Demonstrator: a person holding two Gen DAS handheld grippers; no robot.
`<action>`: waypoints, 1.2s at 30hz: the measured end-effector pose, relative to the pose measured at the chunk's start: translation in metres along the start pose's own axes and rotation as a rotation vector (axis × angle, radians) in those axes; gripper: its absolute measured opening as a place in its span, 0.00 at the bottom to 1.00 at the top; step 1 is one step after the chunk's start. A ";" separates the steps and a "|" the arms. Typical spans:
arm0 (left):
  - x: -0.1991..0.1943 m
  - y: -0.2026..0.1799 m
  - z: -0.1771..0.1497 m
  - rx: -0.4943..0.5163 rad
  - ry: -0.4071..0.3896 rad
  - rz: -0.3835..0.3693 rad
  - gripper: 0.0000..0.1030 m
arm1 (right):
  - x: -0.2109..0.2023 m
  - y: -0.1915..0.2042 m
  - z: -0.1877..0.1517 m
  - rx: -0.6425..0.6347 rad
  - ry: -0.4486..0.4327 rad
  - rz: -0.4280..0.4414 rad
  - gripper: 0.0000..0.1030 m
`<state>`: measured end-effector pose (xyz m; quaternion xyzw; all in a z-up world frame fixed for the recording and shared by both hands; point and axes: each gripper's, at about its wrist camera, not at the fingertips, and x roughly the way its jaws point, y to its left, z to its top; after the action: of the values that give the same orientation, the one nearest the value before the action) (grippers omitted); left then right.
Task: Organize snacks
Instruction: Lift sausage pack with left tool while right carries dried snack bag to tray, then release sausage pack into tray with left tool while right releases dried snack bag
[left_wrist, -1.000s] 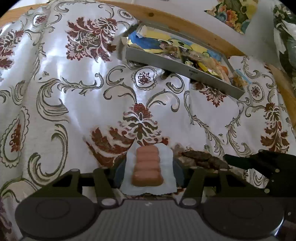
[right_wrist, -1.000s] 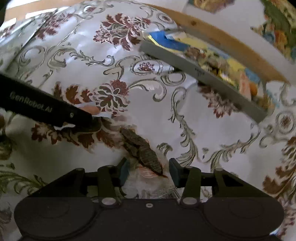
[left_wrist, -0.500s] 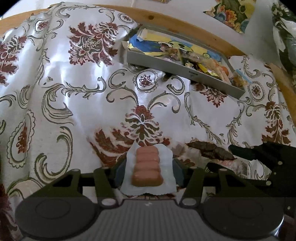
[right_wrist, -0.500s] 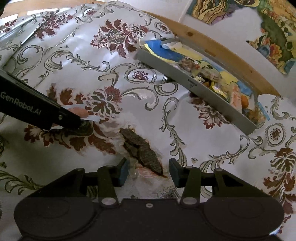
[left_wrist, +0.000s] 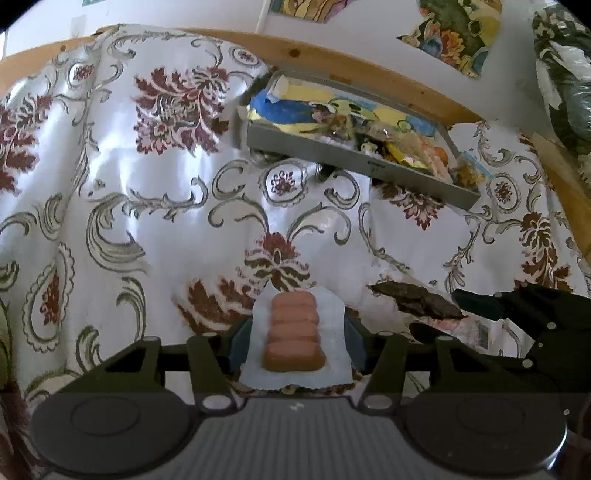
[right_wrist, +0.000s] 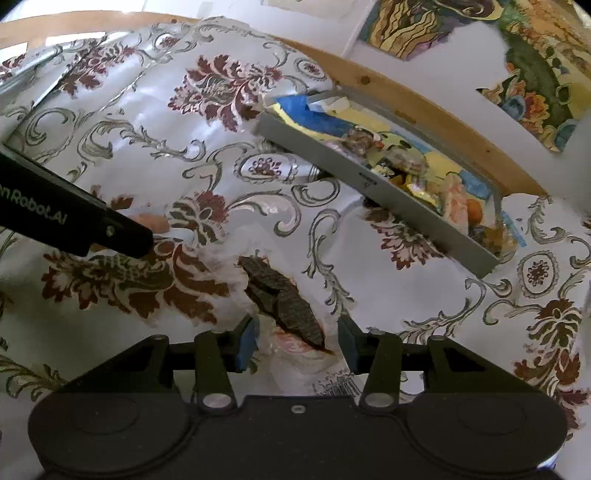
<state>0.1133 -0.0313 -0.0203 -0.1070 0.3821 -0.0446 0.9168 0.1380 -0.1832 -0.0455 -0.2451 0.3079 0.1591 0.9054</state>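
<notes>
Floral tablecloth (left_wrist: 147, 206) below; my left gripper (left_wrist: 295, 339) clamps the sausage pack (left_wrist: 295, 339), my right gripper (right_wrist: 295, 336) the dark-snack packet (right_wrist: 284, 299). Next, I judge: carry both to the grey tray (left_wrist: 354, 157) at the table's far edge.

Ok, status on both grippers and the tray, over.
Left gripper shut on sausage pack. Right gripper shut on dark snack pack. Grey tray ahead, already holding snacks; nothing between.

You have a clear packet of small pink sausages (left_wrist: 294, 341), stacked in a row, pinched between your left fingers. A clear packet of dark brown jerky (right_wrist: 283, 301) sits between your right fingers. Far ahead on the flowery cloth, a gray tray (left_wrist: 354, 158) lies full of bright snack packets.
</notes>
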 end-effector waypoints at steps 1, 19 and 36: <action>-0.001 -0.001 0.002 0.002 -0.002 -0.003 0.57 | 0.000 -0.001 0.000 0.003 -0.008 -0.006 0.47; 0.012 -0.036 0.115 0.052 -0.236 0.018 0.57 | 0.024 -0.061 0.050 0.128 -0.207 -0.104 0.47; 0.126 -0.043 0.191 0.001 -0.254 0.087 0.57 | 0.109 -0.123 0.089 0.083 -0.270 -0.199 0.48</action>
<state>0.3375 -0.0630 0.0337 -0.0945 0.2674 0.0088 0.9589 0.3169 -0.2221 -0.0108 -0.2131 0.1640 0.0874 0.9592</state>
